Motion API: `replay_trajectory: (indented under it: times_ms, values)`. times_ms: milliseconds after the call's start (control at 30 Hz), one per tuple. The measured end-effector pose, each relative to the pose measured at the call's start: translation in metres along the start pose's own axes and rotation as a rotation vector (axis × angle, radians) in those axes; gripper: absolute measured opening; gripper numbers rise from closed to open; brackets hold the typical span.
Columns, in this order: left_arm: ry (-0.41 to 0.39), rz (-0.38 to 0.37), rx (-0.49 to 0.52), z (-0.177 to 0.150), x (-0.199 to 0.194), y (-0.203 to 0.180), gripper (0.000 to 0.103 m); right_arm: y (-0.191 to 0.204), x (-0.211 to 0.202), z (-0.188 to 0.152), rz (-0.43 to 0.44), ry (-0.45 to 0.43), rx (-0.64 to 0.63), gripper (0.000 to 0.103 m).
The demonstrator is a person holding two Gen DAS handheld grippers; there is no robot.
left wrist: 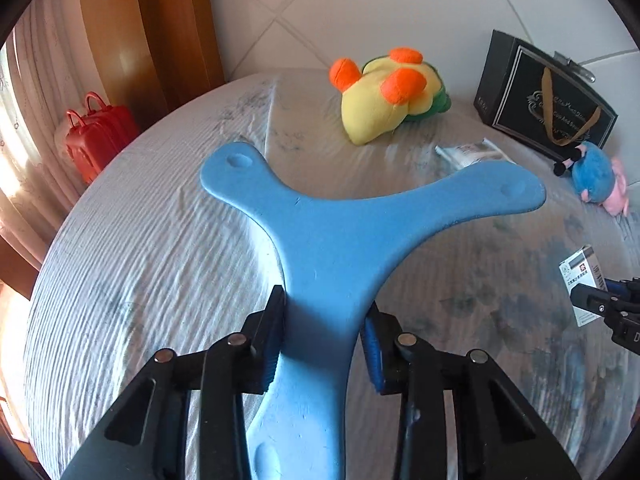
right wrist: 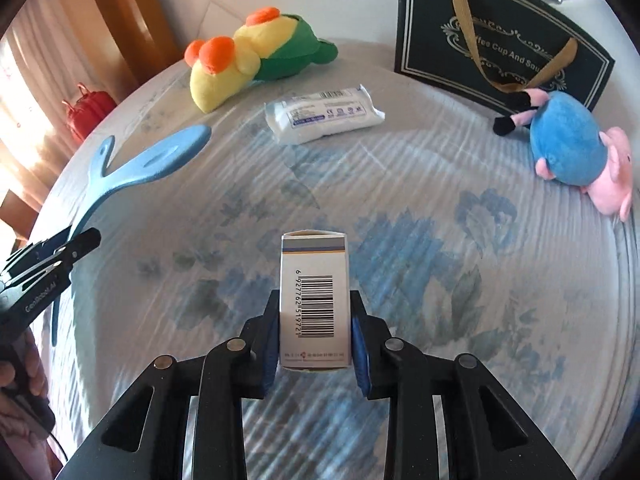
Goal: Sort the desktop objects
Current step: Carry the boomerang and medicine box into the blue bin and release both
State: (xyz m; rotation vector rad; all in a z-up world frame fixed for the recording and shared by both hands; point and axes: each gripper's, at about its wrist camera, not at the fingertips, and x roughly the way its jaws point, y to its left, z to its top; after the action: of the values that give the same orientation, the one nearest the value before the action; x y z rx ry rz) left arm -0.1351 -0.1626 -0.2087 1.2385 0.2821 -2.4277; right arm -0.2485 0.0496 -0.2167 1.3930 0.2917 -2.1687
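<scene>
Left claw (left wrist: pixel 322 338): clenched on the stem of the blue boomerang (left wrist: pixel 340 236), both pads pressed against its sides; the boomerang is held above the bedsheet (left wrist: pixel 140 264), its two other arms spread away from the camera; the same claw is seen at the left edge of the right wrist view (right wrist: pixel 80 240), the boomerang (right wrist: pixel 152 160) projecting from it

Right claw (right wrist: pixel 314 338): clenched on a small white box (right wrist: pixel 314 300), barcode side up, the pads pressed on its two long sides; the box is held above the sheet (right wrist: pixel 440 280); in the left wrist view this claw (left wrist: pixel 592 300) and box (left wrist: pixel 582 280) are seen at the right edge

Hand (right wrist: pixel 24 372): partly seen at the lower left of the right wrist view, wrapped round the left tool's handle

Middle: a white wrapped pack (right wrist: pixel 324 114) is laid flat on the sheet; a blue and pink plush (right wrist: pixel 576 148) is laid at the right, just beside the bag

Far: a yellow, orange and green plush (right wrist: pixel 248 56) is laid on its side near the far edge; a black gift bag (right wrist: pixel 500 36) with gold handles is stood upright against the wall (left wrist: pixel 360 8)

Beyond the bed: a red case (left wrist: pixel 96 136) is seen at the left, beside a wooden frame (left wrist: pixel 160 32) and a curtain (left wrist: pixel 32 80)
</scene>
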Motion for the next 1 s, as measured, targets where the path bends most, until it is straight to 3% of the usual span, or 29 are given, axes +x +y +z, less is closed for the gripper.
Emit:
replay_trajectory:
  times_ms: [167,233,667,1000]
  values:
    - [-0.07,-0.016,0.023,0.009,-0.049,-0.011,0.012,0.012,-0.052,0.0,-0.003,-0.095,-0.008,0.03]
    - [-0.086,-0.031,0.028,0.008,-0.063,-0.013,0.008,0.013,-0.071,-0.002,-0.017,-0.119,0.003,0.03]
    - [-0.271,-0.114,0.065,0.002,-0.178,-0.038,0.008,0.029,-0.18,-0.036,-0.032,-0.285,0.001,0.03]
    - [-0.377,-0.219,0.128,-0.005,-0.247,-0.099,0.008,0.008,-0.285,-0.062,-0.147,-0.472,0.021,0.03]
